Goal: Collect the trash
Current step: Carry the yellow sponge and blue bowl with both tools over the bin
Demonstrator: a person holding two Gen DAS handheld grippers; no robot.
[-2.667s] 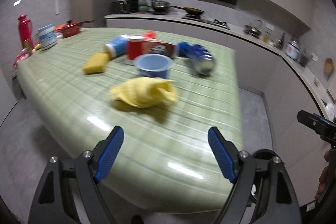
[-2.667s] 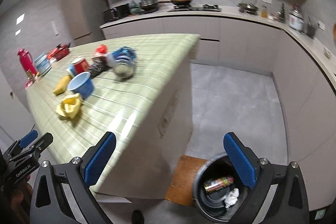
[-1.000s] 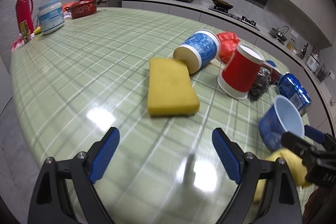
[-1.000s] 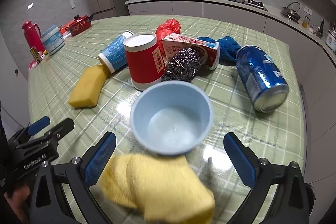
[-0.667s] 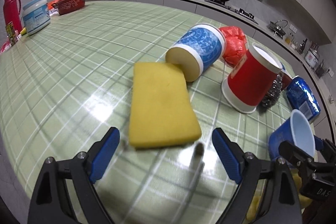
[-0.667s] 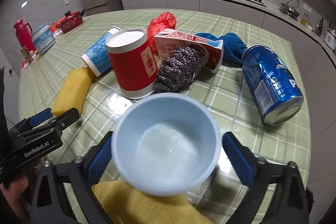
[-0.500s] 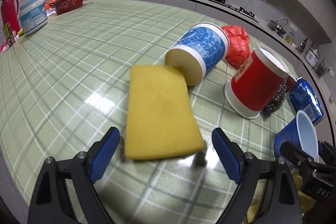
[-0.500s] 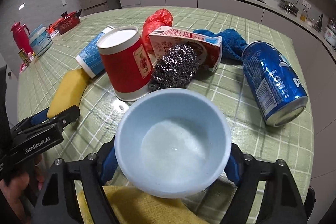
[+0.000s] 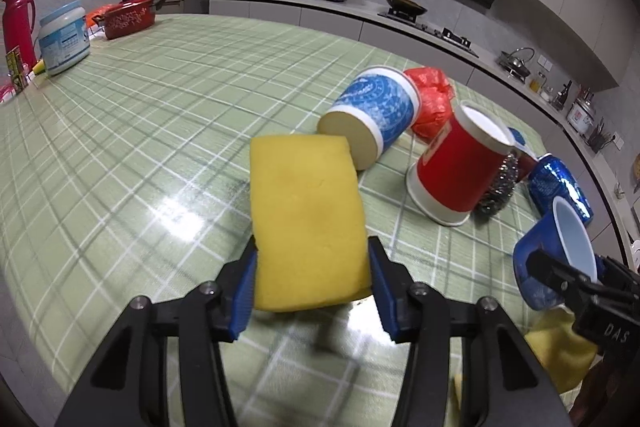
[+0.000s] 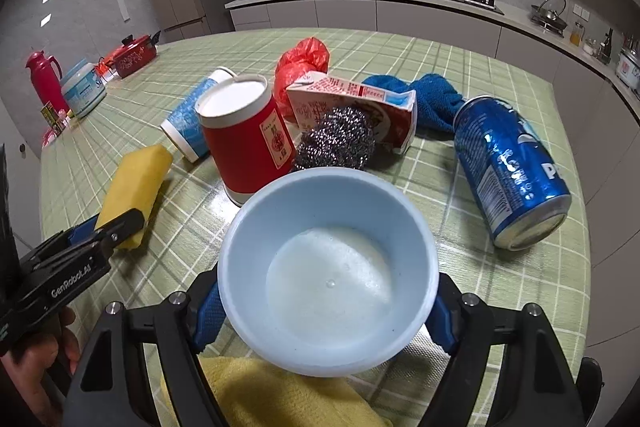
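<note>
My left gripper (image 9: 312,287) is shut on the near end of a yellow sponge (image 9: 306,219) on the green checked table (image 9: 140,115); the sponge also shows in the right wrist view (image 10: 134,183). My right gripper (image 10: 324,307) is shut on a light blue bowl (image 10: 328,279), which also shows in the left wrist view (image 9: 556,259). Behind lie a red paper cup (image 10: 246,143), a blue paper cup on its side (image 9: 370,119), a steel scourer (image 10: 336,141), a milk carton (image 10: 356,103), a red plastic bag (image 10: 300,63) and a blue can (image 10: 510,167).
A yellow cloth (image 10: 280,395) lies under the bowl at the table's near edge. A blue cloth (image 10: 424,95) lies behind the carton. A red pot (image 9: 128,17), a white tub (image 9: 64,41) and a red flask (image 9: 18,21) stand at the far left.
Both grippers have closed in: the left jaws shut on the sponge's near end, the right jaws shut on the bowl's sides. Both moved forward over the table.
</note>
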